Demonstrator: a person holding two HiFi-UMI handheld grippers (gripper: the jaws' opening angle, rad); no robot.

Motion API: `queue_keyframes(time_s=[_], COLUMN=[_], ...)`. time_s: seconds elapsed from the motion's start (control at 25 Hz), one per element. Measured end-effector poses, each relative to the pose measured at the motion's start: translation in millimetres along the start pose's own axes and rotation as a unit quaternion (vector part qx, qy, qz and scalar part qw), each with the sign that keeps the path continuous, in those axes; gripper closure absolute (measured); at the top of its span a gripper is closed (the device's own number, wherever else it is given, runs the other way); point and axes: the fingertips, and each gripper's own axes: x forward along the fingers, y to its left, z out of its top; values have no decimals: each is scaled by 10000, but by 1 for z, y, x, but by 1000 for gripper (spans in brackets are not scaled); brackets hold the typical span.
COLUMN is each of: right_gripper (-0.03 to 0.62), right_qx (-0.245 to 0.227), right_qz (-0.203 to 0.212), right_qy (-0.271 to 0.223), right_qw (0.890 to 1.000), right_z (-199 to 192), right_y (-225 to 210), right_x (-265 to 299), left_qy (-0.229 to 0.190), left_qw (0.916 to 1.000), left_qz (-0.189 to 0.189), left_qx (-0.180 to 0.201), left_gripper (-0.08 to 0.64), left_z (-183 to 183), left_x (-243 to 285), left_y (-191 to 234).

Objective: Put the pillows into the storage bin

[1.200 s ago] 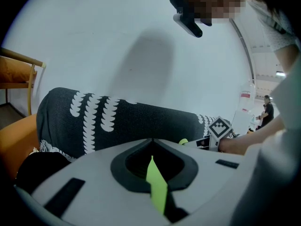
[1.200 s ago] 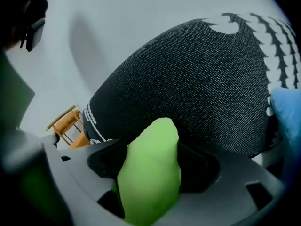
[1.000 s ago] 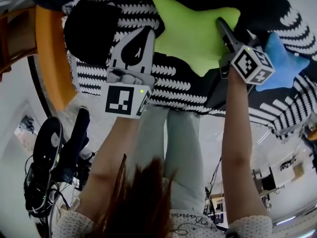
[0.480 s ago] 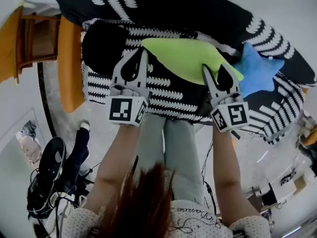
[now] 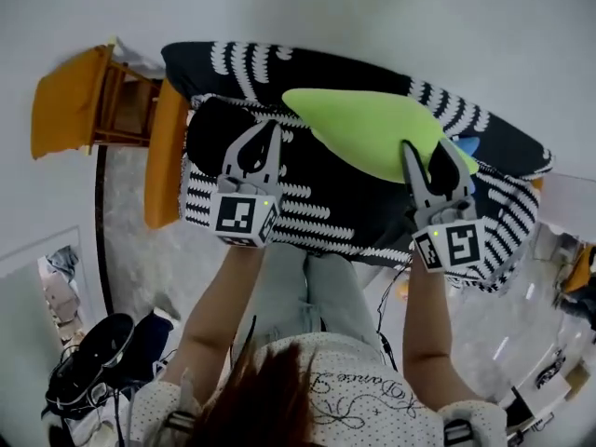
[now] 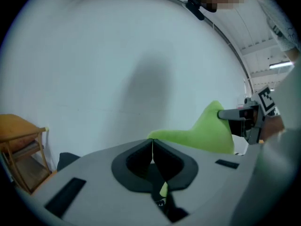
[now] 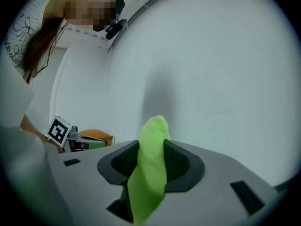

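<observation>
A lime-green star pillow [image 5: 363, 128] hangs in the air above a black-and-white patterned couch [image 5: 307, 203], stretched between my two grippers. My right gripper [image 5: 426, 149] is shut on its right arm; the green fabric [image 7: 150, 173] fills the gap between the jaws, which have just been closing on it. My left gripper [image 5: 270, 130] is shut at the pillow's left tip, with a sliver of green caught behind the closed jaws [image 6: 163, 189]. A blue star pillow [image 5: 470, 145] peeks out behind the right gripper. A black round pillow [image 5: 212, 130] lies on the couch to the left.
An orange wooden chair [image 5: 70, 110] stands left of the couch, with an orange cushion [image 5: 166, 156] leaning at the couch's end. A plain white wall [image 6: 117, 55] lies ahead of both grippers. Cables and gear [image 5: 93, 361] sit on the floor at lower left.
Both grippers have risen together, lifting the green pillow off the couch. The right gripper has rolled upright. The blue and black pillows stay where they were.
</observation>
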Motion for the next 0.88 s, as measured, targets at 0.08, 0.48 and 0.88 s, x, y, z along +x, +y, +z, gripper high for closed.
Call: queue_keyframes(time_s=[0.08,0.48,0.88], right_gripper=[426,426,426], right_qx=[-115,-309,-253], right_qz=[-16,6,-793], right_qy=[-125,-600,-697], right_qw=[9999,9977,9941], right_z=[27,100,106], right_y=[1,8,35], right_x=[-13,-78,-149], left_qy=[-21,-225,-437], left_qw=[10000,9993,9940], left_qz=[-42,-270,-981], left_qx=[20,124,183], left_gripper=[555,555,555], left_z=[22,87,106], left_x=[-9,-58,-93], left_y=[-10,-61,-93])
